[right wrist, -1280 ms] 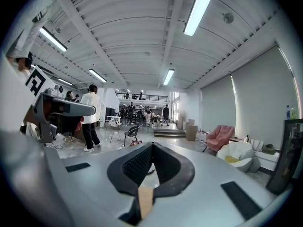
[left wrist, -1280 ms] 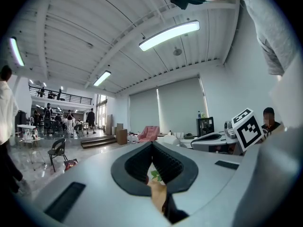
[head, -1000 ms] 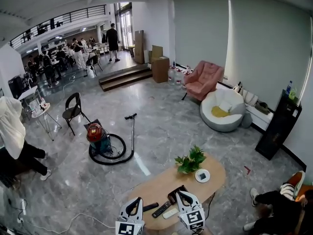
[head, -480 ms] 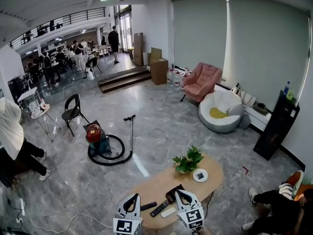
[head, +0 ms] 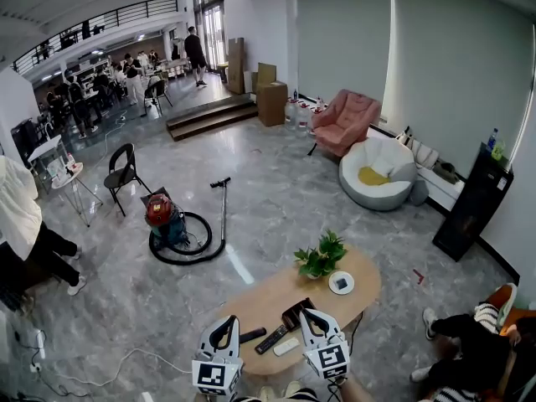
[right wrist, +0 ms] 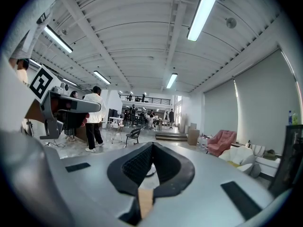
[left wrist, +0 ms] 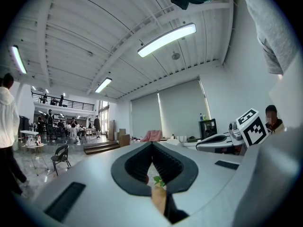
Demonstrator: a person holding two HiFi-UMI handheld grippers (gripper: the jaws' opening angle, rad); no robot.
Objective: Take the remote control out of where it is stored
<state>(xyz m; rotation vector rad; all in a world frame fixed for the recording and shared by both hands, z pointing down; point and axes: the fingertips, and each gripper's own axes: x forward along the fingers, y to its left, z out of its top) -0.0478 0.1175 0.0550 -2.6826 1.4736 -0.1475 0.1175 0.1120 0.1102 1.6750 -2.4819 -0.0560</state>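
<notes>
An oval wooden table (head: 268, 304) stands on a grey floor. At its near edge, the left gripper (left wrist: 152, 144) and right gripper (right wrist: 152, 144) each have their jaws together, holding nothing. Between them a black remote control (head: 273, 339) lies flat on the table, just beside a dark box (head: 295, 312).

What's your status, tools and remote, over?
Tools shut, empty: left tool, right tool. Long black remote on table, untouched. Nothing in the way.
</notes>
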